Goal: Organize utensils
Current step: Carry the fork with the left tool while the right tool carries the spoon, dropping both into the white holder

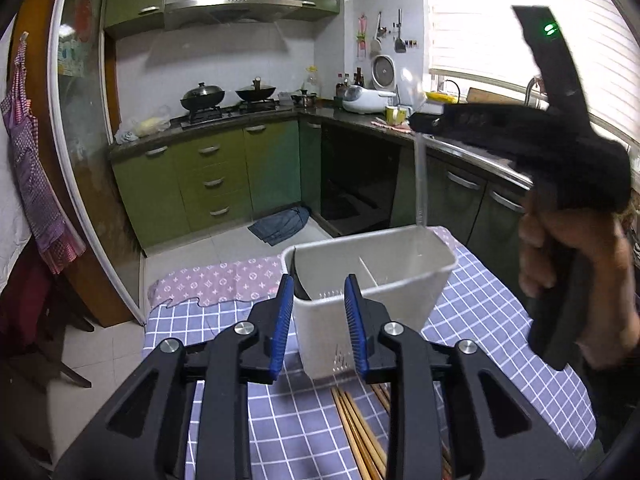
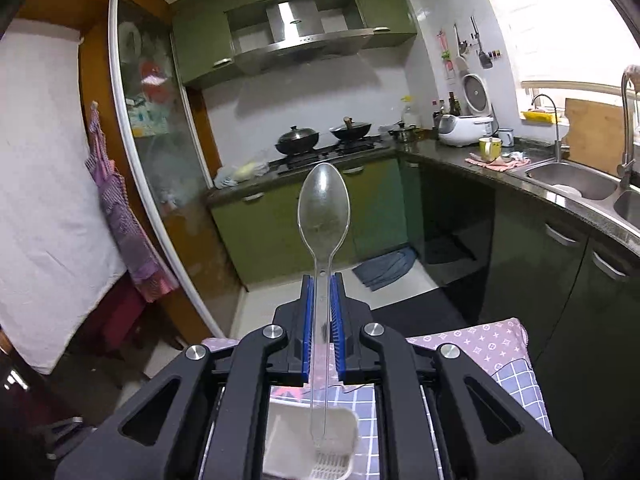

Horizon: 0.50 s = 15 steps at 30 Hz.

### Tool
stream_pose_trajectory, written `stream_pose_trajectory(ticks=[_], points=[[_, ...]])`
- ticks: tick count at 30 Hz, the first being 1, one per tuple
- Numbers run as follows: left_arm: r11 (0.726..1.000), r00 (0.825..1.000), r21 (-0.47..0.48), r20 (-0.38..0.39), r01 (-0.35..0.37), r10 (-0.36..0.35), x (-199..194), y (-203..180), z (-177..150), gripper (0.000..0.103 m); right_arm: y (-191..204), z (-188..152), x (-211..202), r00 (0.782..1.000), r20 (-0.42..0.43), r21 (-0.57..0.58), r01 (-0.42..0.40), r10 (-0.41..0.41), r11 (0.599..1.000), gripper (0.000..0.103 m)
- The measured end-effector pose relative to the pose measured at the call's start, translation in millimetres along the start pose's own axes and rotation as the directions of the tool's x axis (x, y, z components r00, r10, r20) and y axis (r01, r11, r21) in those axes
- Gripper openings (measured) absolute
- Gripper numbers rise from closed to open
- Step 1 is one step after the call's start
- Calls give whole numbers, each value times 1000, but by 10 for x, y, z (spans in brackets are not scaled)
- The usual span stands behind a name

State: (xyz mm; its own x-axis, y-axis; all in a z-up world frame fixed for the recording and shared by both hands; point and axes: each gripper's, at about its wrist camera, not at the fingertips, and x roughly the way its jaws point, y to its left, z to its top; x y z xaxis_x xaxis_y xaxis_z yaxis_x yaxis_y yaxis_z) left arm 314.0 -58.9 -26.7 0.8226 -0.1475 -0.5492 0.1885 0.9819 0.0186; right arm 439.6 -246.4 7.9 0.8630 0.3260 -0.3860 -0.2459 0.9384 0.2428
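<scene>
The right tool [image 2: 322, 312] pinches a clear plastic spoon [image 2: 324, 208] by its handle, bowl end up, above the white utensil holder [image 1: 372, 276] on the checked surface [image 1: 492, 304]. The left tool [image 1: 318, 316] stands spread and empty just before the holder, with wooden chopsticks [image 1: 356, 432] lying below it

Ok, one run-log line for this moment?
right gripper: shut on spoon, above caddy | left gripper: open, empty, at caddy | chopsticks: on table

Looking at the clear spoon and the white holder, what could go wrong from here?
1. The right gripper pinches the clear spoon only on its thin handle, so it may twist or slip.
2. The handle tip hangs just above the white holder; it may catch the rim or divider.
3. The left gripper stands open near the holder and could nudge it.
</scene>
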Motion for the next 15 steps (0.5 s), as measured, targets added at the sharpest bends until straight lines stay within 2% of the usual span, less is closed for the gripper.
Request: stream_pose_trajectory(ticks=[4, 9, 15], points=[[1000, 1000, 8, -10, 6, -5, -3, -19, -53, 25, -42, -162, 20, 1000, -16, -36, 12, -13, 999, 10], [1000, 999, 11, -39, 1, -1, 17, -3, -82, 25, -89, -416, -155, 999, -38, -74, 10, -13, 997, 10], [1000, 995, 10, -101, -14, 15, -8, 11, -152, 27, 10, -683, -232, 992, -121, -172, 10, -31, 985, 11]])
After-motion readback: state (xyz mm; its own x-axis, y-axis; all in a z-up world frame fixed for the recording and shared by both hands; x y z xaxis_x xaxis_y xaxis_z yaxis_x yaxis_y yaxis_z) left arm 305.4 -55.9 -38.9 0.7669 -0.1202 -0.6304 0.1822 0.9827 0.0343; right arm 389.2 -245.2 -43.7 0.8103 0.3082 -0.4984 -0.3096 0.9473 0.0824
